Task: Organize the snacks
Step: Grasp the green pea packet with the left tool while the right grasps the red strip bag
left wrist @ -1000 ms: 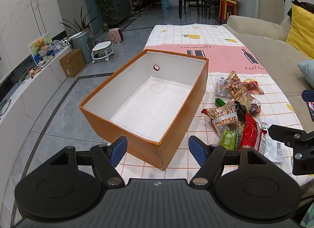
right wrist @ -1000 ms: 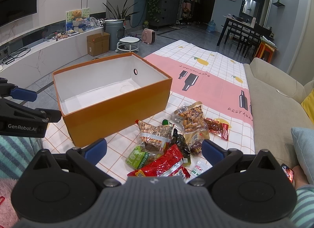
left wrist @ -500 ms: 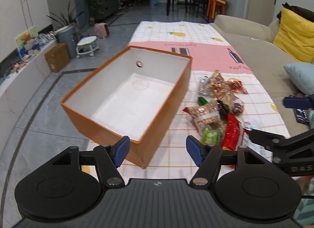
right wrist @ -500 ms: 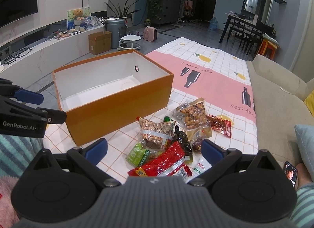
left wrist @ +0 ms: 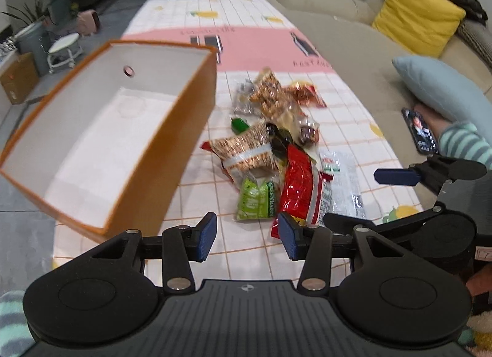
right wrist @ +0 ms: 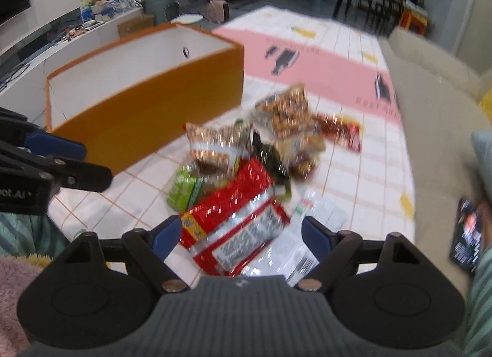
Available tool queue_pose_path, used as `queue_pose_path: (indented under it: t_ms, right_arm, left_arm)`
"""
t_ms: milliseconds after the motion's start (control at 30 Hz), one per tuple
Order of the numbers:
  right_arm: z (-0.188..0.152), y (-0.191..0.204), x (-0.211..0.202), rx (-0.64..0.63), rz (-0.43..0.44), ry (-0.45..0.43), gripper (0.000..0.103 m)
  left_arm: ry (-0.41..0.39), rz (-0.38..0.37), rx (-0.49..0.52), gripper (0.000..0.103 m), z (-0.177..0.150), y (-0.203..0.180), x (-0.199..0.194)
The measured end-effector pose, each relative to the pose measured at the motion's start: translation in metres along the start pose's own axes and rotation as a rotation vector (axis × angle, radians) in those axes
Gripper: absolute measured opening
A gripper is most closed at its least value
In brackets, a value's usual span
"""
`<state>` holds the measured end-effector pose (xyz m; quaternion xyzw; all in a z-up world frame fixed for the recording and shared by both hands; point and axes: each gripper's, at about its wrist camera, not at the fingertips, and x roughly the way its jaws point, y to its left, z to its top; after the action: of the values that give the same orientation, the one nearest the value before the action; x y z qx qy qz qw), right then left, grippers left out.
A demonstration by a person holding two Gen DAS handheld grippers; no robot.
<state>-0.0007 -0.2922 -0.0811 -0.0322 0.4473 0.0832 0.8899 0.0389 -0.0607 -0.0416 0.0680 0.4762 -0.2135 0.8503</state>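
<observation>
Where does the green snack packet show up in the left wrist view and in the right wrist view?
Left wrist view: the green snack packet lies just ahead of the open left claw, left of the red packet.
Right wrist view: it sits left of centre, beyond the open right claw.
Shared landmark: the orange box, left of the snack pile in both.

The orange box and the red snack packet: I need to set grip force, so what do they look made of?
Orange box: seemingly rigid cardboard, matte, with thin straight walls and a white lining. Red snack packet: probably glossy plastic film, judging by its crinkles and bright glints.
</observation>
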Motion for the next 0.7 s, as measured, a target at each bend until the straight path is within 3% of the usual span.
queue_pose_path:
  t_ms: [267,400,700]
  right_arm:
    - [0.001,-0.014,0.042,0.168,0.049,0.09,0.091]
    - [0.0,-0.016,0.056,0.201,0.074,0.125,0.096]
    - [-0.003,-0.017,0.085,0.241,0.102,0.191,0.099]
  left_arm:
    - [0.073,-0.009,0.009,0.056,0.012,0.002,0.039]
    - [0.09,-0.018,0.012,0.067,0.015,0.003,0.051]
    - [0.134,-0.019,-0.021,0.068,0.017,0.008,0.072]
